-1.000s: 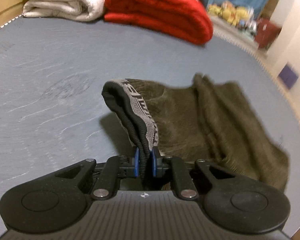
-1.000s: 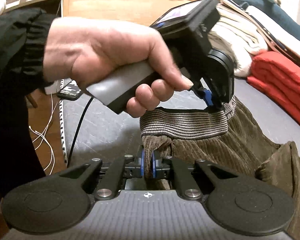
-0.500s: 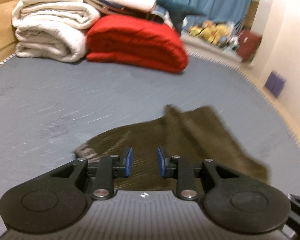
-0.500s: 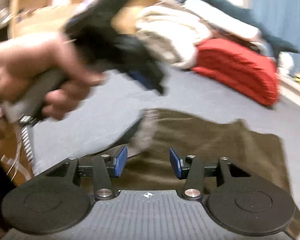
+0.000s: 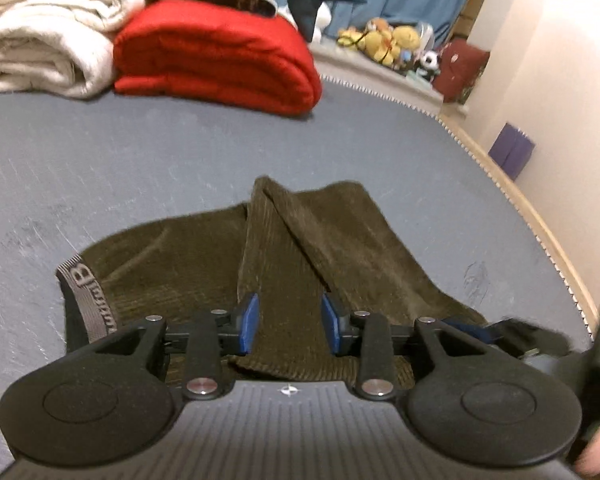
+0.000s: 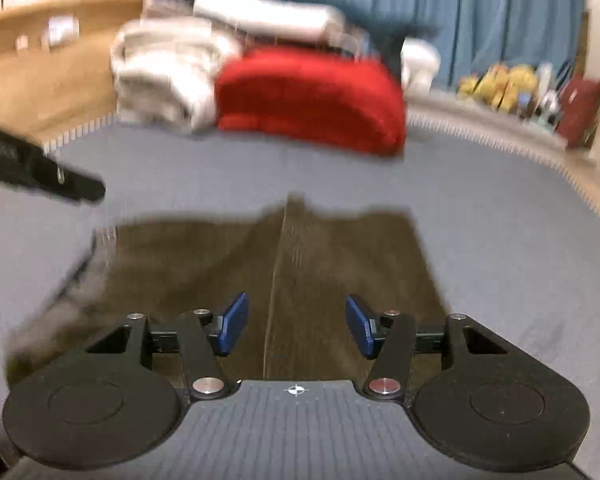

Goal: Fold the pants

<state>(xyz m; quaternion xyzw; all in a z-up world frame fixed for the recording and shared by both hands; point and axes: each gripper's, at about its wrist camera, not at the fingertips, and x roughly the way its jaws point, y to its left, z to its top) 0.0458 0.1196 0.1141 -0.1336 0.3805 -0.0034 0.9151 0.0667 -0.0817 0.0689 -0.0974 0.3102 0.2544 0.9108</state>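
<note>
Olive-brown corduroy pants (image 5: 308,248) lie folded on the grey-blue bed surface (image 5: 140,160), with the grey lettered waistband (image 5: 86,292) at their left end. My left gripper (image 5: 288,322) is open and empty just above the near edge of the pants. My right gripper (image 6: 296,330) is open and empty over the pants (image 6: 300,256), which look blurred in the right wrist view. Part of the right gripper shows at the lower right of the left wrist view (image 5: 540,344).
A folded red blanket (image 5: 216,56) and white blankets (image 5: 48,32) are stacked at the far side of the bed. Stuffed toys (image 5: 388,38) sit on a ledge beyond. The bed's edge (image 5: 540,232) and a wall run along the right.
Both grippers let go of the waistband, which dropped onto the bed. Both jaws opened and the grippers pulled back and up from the pants.
</note>
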